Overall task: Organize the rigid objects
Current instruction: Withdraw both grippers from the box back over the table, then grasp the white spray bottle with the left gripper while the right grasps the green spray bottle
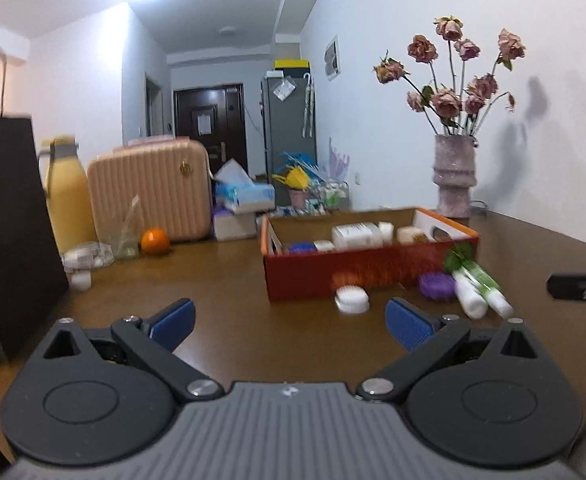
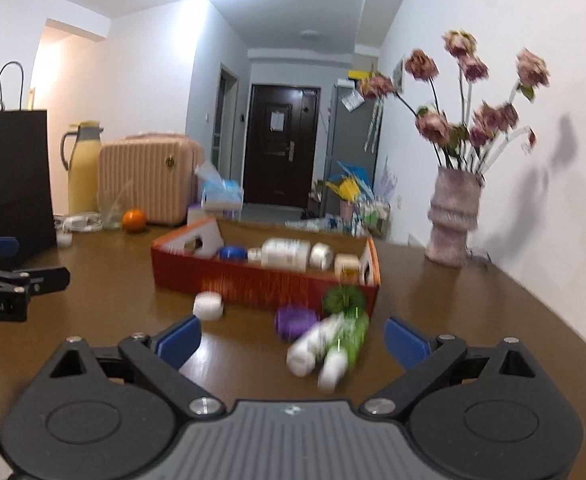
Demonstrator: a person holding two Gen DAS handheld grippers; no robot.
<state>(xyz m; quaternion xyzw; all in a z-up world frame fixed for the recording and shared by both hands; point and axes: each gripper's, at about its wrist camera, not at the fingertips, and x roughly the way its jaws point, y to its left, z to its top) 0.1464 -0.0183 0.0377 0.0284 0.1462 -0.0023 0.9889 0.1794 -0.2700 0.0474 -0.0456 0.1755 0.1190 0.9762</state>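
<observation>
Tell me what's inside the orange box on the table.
The orange box holds a large white bottle lying down, a blue-lidded jar and a few small white jars. Its front wall hides whatever lies lower.

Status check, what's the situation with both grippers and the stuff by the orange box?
Left gripper open, empty. Right gripper open, empty. White jar, purple jar, two tubes on table outside orange box. Nothing blocking.

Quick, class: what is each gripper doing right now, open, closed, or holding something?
Left gripper: open, holding nothing.
Right gripper: open, holding nothing.
</observation>
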